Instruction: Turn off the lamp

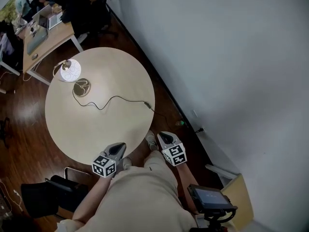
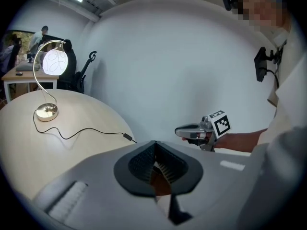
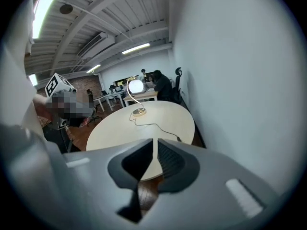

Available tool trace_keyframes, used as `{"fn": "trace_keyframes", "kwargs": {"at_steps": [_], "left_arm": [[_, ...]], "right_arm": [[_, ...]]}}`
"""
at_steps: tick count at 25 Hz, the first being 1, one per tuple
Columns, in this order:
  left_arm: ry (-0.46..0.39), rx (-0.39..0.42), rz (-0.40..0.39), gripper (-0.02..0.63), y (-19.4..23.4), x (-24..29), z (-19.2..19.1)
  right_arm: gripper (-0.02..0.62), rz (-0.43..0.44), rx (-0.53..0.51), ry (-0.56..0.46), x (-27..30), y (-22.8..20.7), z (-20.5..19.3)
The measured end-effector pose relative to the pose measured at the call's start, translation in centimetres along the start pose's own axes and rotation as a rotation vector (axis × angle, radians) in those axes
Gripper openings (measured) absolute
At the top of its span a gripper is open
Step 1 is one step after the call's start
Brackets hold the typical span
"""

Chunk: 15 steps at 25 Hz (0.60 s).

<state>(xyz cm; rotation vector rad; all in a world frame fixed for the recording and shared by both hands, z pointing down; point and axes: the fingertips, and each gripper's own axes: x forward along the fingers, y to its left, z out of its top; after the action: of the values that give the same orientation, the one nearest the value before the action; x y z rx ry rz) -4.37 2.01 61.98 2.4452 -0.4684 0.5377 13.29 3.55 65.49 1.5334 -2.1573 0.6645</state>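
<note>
Round tabletop (image 1: 113,124), pale wood, on a dark wood floor (image 1: 19,115) beside a white wall (image 1: 227,57). The lamp (image 1: 71,71) stands on the far-left part of the tabletop: white globe shade glowing, so lit, on a curved metal stem over a round metal base (image 1: 81,87). A black cord (image 1: 116,98) runs from the base across the tabletop to an inline switch (image 1: 147,104) near the right rim, then drops off the edge.

The left hand-held gripper (image 1: 118,148) is at the near rim of the tabletop. Its pads meet at the tips and nothing is between them. The right hand-held gripper (image 1: 163,137) is just off the near-right rim, over the floor, jaws closed to a thin slit and empty. Both are well apart from the lamp and neither touches the cord or switch.

The right gripper view shows the lamp (image 3: 135,86) far across the tabletop. In the left gripper view it (image 2: 54,62) sits far left.

Behind the tabletop is a desk (image 1: 48,37) with laptops and seated people. A black chair (image 1: 53,190) is near left.
</note>
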Motion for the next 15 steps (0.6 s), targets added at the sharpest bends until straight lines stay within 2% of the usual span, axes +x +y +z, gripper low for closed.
{"fn": "trace_keyframes", "kwargs": {"at_steps": [5,9,15], "left_arm": [[-0.009,-0.018,0.045,-0.021,0.0,4.5,3.4],[-0.017,-0.026,0.082,-0.021,-0.1,6.6,5.5],[-0.012,-0.071,0.143,-0.021,1.0,8.3,6.4]], "right_arm": [[0.023,0.062,-0.071,0.035,3.6,-4.4,2.1],[0.025,0.106,-0.06,0.052,5.4,-6.9,3.5],[0.026,0.157,-0.067,0.087,8.0,-9.7,4.2]]}}
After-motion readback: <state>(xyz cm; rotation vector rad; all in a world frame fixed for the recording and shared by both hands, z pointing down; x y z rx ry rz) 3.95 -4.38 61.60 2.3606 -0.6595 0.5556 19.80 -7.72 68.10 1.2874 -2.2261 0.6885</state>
